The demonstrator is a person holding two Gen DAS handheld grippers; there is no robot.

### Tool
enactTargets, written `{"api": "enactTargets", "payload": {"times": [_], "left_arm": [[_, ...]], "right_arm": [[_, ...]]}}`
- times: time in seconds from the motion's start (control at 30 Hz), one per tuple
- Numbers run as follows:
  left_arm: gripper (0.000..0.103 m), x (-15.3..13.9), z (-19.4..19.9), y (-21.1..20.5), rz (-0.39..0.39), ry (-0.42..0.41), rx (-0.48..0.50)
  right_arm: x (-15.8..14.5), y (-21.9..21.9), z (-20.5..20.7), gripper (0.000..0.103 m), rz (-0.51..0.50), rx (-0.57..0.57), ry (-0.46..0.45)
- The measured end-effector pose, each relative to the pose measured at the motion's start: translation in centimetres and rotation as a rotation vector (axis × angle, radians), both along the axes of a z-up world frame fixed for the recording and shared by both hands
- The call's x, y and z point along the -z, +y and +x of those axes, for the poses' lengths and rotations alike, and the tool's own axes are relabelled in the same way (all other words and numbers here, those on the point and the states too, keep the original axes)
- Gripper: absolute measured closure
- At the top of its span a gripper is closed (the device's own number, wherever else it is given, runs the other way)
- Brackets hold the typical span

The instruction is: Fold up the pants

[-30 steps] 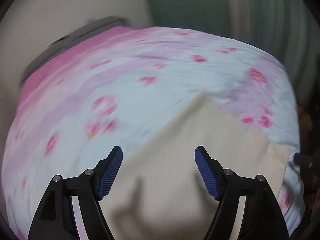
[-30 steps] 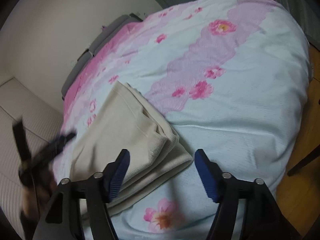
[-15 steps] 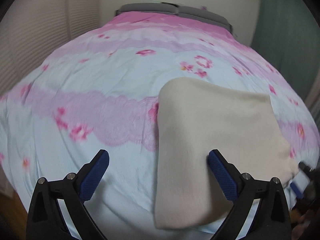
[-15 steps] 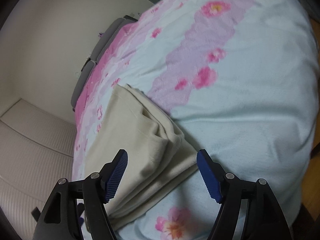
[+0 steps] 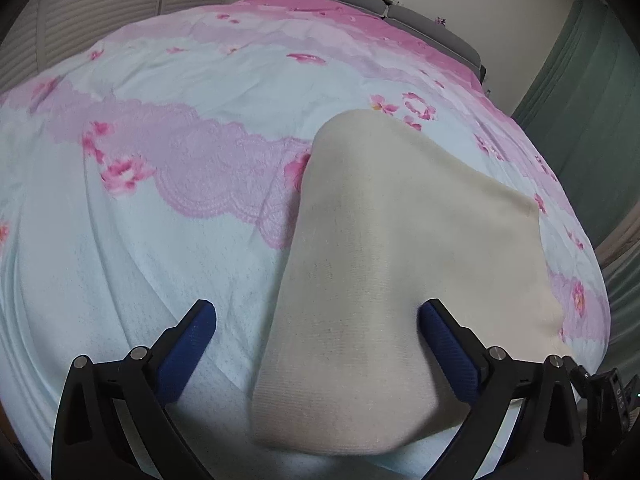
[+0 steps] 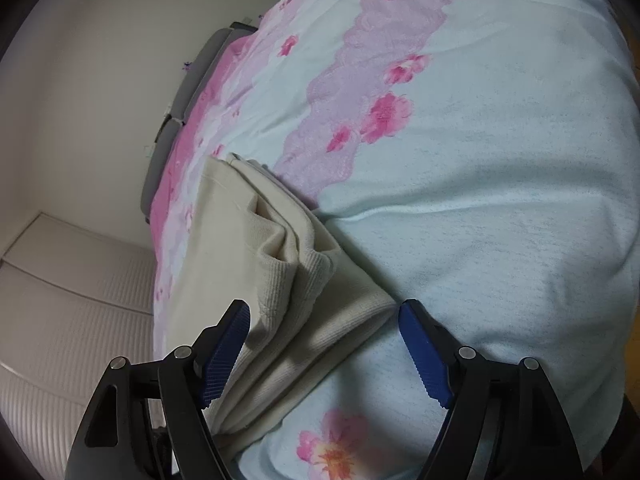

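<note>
Folded cream pants [image 5: 384,248] lie flat on the floral bedspread [image 5: 168,112]. My left gripper [image 5: 316,344] hovers wide open over their near end. Its left finger is over bare bedspread and its right finger [image 5: 444,344] over the cloth, with no pad pressing. In the right wrist view the pants [image 6: 240,248] show stacked layers with ribbed hems [image 6: 304,276] towards me. My right gripper [image 6: 324,340] is low over that ribbed corner. Its jaws are opening, the cloth lies between them, and neither pad grips it. Part of my right gripper [image 5: 608,392] shows at the lower right of the left wrist view.
A grey headboard [image 5: 376,0] stands against a white wall at the bed's far end. Slatted closet doors [image 6: 60,320] run along one side, a green curtain [image 5: 588,80] hangs on the other. Wooden floor [image 6: 634,280] shows past the bed's edge.
The left gripper rolled and swung until the pants run lengthwise ahead of it, and its jaws spread wider. The right gripper sank closer to the ribbed corner and opened slightly. The left gripper left the right view.
</note>
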State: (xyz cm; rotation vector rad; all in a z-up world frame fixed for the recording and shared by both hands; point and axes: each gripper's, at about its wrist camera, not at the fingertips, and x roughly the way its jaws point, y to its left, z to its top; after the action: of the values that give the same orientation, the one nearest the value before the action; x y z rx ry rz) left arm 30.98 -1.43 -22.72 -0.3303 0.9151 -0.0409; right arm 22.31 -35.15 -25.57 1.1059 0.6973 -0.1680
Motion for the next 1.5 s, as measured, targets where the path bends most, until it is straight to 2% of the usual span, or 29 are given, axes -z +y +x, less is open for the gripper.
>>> {"api": "enactTargets", "payload": {"times": [0.13,0.2,0.33,0.43,0.53,0.57,0.63,0.7,0.77,0.83,0.9,0.97,1.0,1.03,1.07,1.1,1.17,1.27,1.5], "left_arm": [[0.0,0.4,0.0,-0.6,-0.028,0.013,0.011],[0.0,0.9,0.3,-0.8,-0.04,0.023,0.017],[0.0,1.5,0.5,-1.4,-0.066,0.023,0.022],[0.0,1.7,0.7,-1.7,-0.089,0.019,0.014],[0.009,1.6,0.8,-1.9,-0.112,0.014,0.002],[0.016,1.4,0.7,-1.9,-0.116,0.008,-0.004],[0.026,1.2,0.6,-2.0,-0.112,-0.006,-0.007],[0.037,1.0,0.5,-1.9,-0.114,-0.015,-0.01],[0.045,0.8,0.4,-2.0,-0.118,-0.022,-0.008],[0.045,0.6,0.7,-2.3,-0.106,-0.026,-0.001],[0.041,1.1,1.3,-2.7,-0.083,-0.006,0.018],[0.028,2.0,2.0,-2.7,-0.076,0.029,0.038],[0.028,2.3,2.1,-2.4,-0.093,0.037,0.032],[0.028,2.5,2.2,-2.1,-0.113,0.043,0.026],[0.038,2.3,2.2,-2.1,-0.121,0.039,0.026],[0.044,1.9,1.9,-2.2,-0.12,0.026,0.034],[0.059,0.8,1.3,-2.5,-0.101,-0.001,0.057],[0.066,-0.6,0.9,-2.1,-0.136,-0.007,0.077],[0.069,-5.1,-0.6,-0.2,-0.195,-0.055,0.104]], "right_arm": [[-0.1,-0.5,-0.3,0.025,0.008,0.034,0.005],[0.7,-0.7,0.6,0.023,0.018,0.009,0.014],[1.8,-1.3,2.0,0.007,0.093,-0.004,-0.051],[1.6,-1.0,3.3,0.006,0.108,-0.039,-0.082],[1.0,-0.4,4.3,0.006,0.081,-0.087,-0.088],[0.8,-0.3,4.3,0.007,0.076,-0.089,-0.097],[0.3,0.0,4.3,0.015,0.064,-0.098,-0.114],[-0.1,0.5,4.6,0.036,0.039,-0.129,-0.121],[0.1,1.2,5.3,0.04,0.002,-0.176,-0.094],[1.4,1.4,6.5,0.041,-0.014,-0.193,-0.01],[2.2,0.9,6.9,0.043,0.02,-0.171,0.013],[2.5,0.8,7.4,0.042,0.044,-0.151,0.023],[2.6,0.8,7.6,0.041,0.051,-0.153,0.024],[2.6,0.8,7.7,0.041,0.062,-0.15,0.023],[2.5,0.7,7.7,0.054,0.079,-0.15,0.01],[2.3,0.7,7.6,0.059,0.098,-0.155,-0.005],[1.6,0.7,7.2,0.064,0.107,-0.154,-0.022],[-0.4,0.8,6.6,0.066,0.1,-0.166,-0.077],[-8.0,3.2,5.7,0.067,0.054,-0.218,-0.239]]}}
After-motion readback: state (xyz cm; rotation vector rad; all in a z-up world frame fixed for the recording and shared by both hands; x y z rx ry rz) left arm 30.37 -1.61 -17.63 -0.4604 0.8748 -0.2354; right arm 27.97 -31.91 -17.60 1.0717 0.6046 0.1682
